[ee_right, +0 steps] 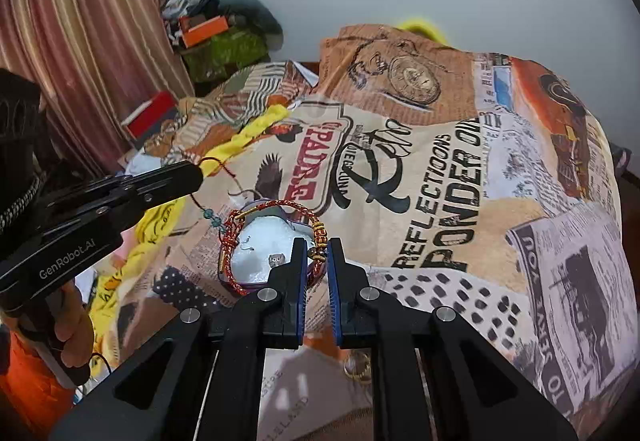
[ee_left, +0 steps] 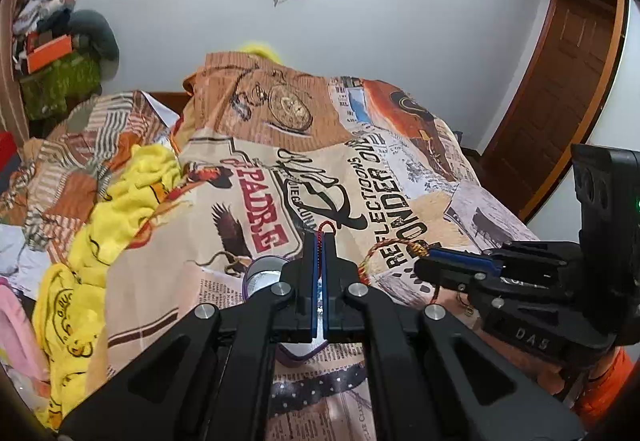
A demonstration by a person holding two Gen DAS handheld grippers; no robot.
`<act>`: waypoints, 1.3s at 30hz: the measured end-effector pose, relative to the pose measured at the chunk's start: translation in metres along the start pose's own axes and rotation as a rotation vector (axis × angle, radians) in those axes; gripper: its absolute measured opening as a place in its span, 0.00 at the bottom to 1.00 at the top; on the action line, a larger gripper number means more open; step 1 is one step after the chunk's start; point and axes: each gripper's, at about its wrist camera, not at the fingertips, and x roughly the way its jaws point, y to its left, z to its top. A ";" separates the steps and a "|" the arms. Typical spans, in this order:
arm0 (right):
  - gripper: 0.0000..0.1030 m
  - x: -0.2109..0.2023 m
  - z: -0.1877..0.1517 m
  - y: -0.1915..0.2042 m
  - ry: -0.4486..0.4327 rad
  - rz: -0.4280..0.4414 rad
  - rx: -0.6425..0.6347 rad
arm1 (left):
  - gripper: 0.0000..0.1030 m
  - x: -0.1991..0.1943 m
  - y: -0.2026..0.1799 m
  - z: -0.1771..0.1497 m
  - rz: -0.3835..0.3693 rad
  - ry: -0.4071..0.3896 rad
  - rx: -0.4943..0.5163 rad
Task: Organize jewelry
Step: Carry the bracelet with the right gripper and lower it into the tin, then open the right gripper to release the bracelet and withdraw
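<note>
My left gripper (ee_left: 320, 238) is shut on a thin dark-red cord (ee_left: 326, 227) whose loop sticks out past the tips. In the right wrist view this cord (ee_right: 212, 219) hangs from the left gripper (ee_right: 198, 171) and carries small teal beads. My right gripper (ee_right: 317, 247) is shut on the gold-bead section of a red-and-gold braided bracelet (ee_right: 280, 205). The bracelet loops over a purple-rimmed box with white lining (ee_right: 264, 237). A small grey piece (ee_right: 276, 260) lies in the box. In the left wrist view the right gripper (ee_left: 420, 266) and bracelet (ee_left: 376, 251) are to the right of the box (ee_left: 260, 275).
Everything rests on a bed with a printed newspaper-style cover (ee_right: 460, 169). A gold ring (ee_right: 358, 363) lies on the cover under my right gripper. Crumpled yellow cloth (ee_left: 120, 201) is heaped on the left. A red box (ee_right: 150, 113) sits by the striped curtain (ee_right: 80, 41).
</note>
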 end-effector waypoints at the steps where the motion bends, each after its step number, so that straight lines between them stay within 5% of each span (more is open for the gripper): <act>1: 0.08 0.003 0.001 0.001 0.009 -0.002 -0.010 | 0.00 0.004 0.002 0.000 -0.002 0.006 -0.003; 14: 0.08 0.045 0.009 0.005 0.111 -0.009 -0.039 | 0.00 0.045 0.023 -0.011 0.028 0.085 -0.022; 26: 0.08 0.065 0.008 0.012 0.165 -0.002 -0.046 | 0.01 0.037 0.025 -0.026 0.057 0.110 0.021; 32: 0.08 0.071 0.008 0.018 0.185 0.014 -0.052 | 0.11 0.028 0.024 -0.031 0.110 0.101 0.061; 36: 0.09 0.074 0.007 0.023 0.190 0.029 -0.064 | 0.30 0.025 0.029 -0.037 0.133 0.114 0.054; 39: 0.09 0.076 0.006 0.025 0.195 0.031 -0.075 | 0.31 0.023 0.032 -0.040 0.144 0.117 0.044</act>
